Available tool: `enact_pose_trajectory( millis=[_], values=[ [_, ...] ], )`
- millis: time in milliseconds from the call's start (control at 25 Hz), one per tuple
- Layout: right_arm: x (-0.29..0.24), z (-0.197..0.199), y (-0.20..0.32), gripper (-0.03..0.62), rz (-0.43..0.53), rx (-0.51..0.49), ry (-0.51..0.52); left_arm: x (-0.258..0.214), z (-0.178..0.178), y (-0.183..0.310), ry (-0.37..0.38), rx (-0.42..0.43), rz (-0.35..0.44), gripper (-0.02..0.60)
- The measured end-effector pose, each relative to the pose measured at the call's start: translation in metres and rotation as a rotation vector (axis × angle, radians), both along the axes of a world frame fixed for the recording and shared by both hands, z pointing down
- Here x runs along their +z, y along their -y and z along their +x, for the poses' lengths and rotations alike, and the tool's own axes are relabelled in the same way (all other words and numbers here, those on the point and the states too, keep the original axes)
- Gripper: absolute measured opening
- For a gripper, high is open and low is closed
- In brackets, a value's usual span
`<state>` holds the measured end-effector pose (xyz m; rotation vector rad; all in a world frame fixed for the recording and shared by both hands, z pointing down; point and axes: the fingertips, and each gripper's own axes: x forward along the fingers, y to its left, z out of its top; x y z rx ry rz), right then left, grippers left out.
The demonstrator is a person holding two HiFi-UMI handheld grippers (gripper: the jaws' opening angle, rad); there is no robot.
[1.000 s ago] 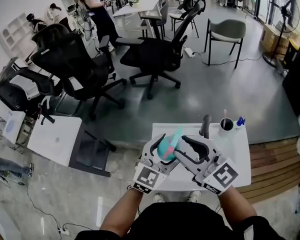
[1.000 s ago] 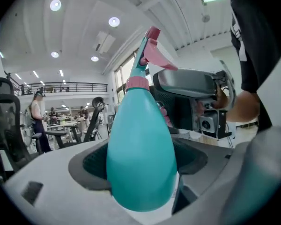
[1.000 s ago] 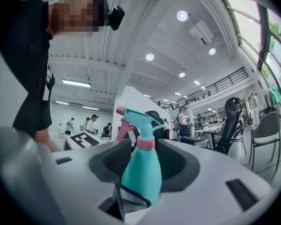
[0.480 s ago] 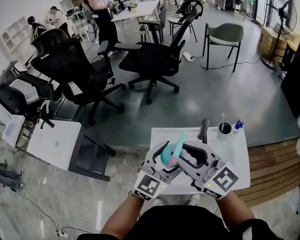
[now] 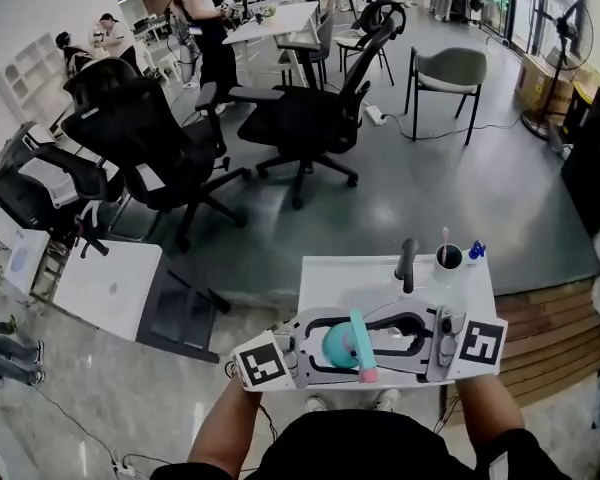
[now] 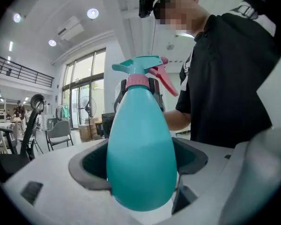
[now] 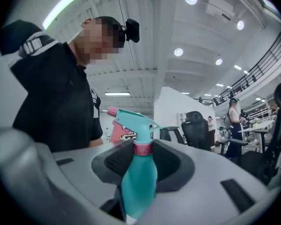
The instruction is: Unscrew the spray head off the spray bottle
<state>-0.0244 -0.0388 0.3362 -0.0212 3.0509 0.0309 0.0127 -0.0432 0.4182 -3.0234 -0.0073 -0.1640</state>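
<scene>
A teal spray bottle (image 5: 335, 348) is held over the near edge of a white table (image 5: 330, 278), between two grippers that point at each other. My left gripper (image 5: 325, 348) comes in from the left and is shut on the bottle's wide body (image 6: 140, 158). From the right, my right gripper (image 5: 375, 346) has its jaws closed round the pink collar (image 7: 143, 148) of the spray head (image 7: 133, 121). The head's pink trigger (image 5: 365, 373) points back toward the person. The bottle's base is hidden between the left jaws.
A white cup with pens (image 5: 451, 256) and a black upright handle (image 5: 408, 258) stand at the table's far edge. Black office chairs (image 5: 310, 108) and a grey chair (image 5: 450, 68) stand on the floor beyond. A wooden platform (image 5: 540, 328) lies to the right.
Both grippers have swung from pointing forward to lying level and facing each other. The bottle turned with them, its trigger now toward the person. The right jaws have narrowed onto the collar.
</scene>
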Motion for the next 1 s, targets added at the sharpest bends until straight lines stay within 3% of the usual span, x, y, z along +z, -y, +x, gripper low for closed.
enact_pose_trajectory(
  millis=[120,240,560,800,1000],
  values=[
    [-0.001,0.001,0.006,0.137,-0.011,0.005,0.015,0.004,-0.001,0.005,-0.002,-0.025,-0.015,0.407],
    [0.001,0.002,0.026,0.14,-0.038,0.135,0.065,0.01,-0.004,0.029,-0.02,-0.172,-0.067,0.407],
    [0.025,0.018,0.062,0.14,-0.073,0.386,0.105,0.041,-0.015,0.07,0.047,-0.471,-0.045,0.407],
    [0.027,0.005,0.062,0.164,-0.033,0.412,0.071,0.048,0.0,0.065,0.098,-0.482,-0.007,0.407],
    [0.029,0.007,0.066,0.16,-0.03,0.548,0.052,0.051,0.0,0.072,0.127,-0.573,0.022,0.407]
  ],
)
